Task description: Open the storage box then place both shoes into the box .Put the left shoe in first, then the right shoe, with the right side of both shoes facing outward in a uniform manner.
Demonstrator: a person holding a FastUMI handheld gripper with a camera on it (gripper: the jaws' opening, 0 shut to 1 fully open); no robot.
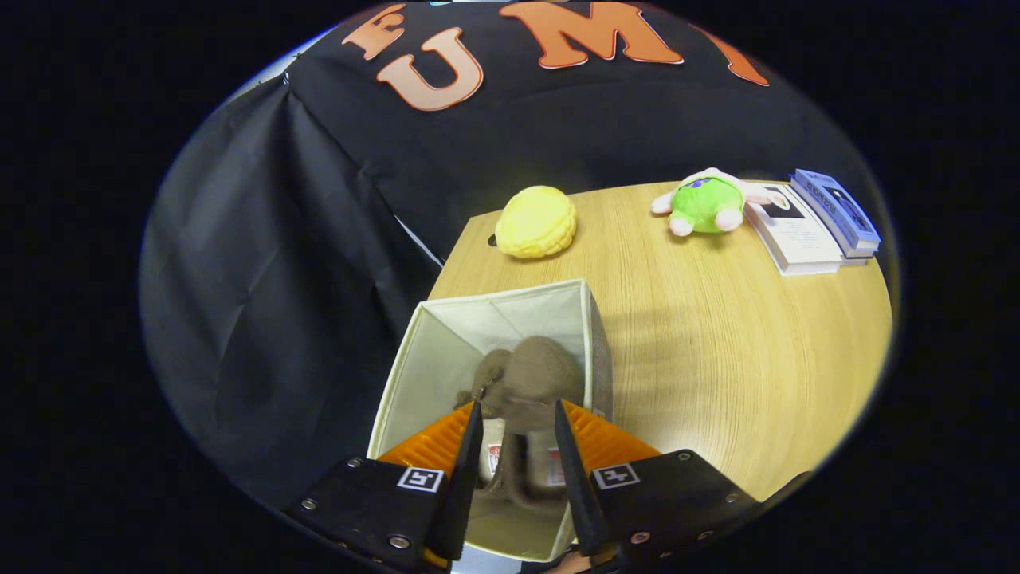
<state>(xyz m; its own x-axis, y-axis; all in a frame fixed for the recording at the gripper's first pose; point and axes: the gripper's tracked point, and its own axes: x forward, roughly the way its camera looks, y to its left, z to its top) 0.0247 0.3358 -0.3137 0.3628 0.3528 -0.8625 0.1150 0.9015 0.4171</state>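
Nearest us, the tongs [518, 414] pointed steeply down into the open fabric storage box [414, 359], set at the tabletop's [717, 359] near edge. Their two fingers stood narrowly apart with a brown fuzzy shoe [526, 379] between them; we could not tell whether both pressed on it. We judged the shoe light, soft and yielding, best gripped at its firmer collar or heel. Well beyond lay a yellow plush [536, 221], a green plush [705, 203] and stacked books [813, 223].

Gripper [518, 414] clamped on brown shoe [530, 375] inside open storage box [422, 359] on wooden table [717, 359].
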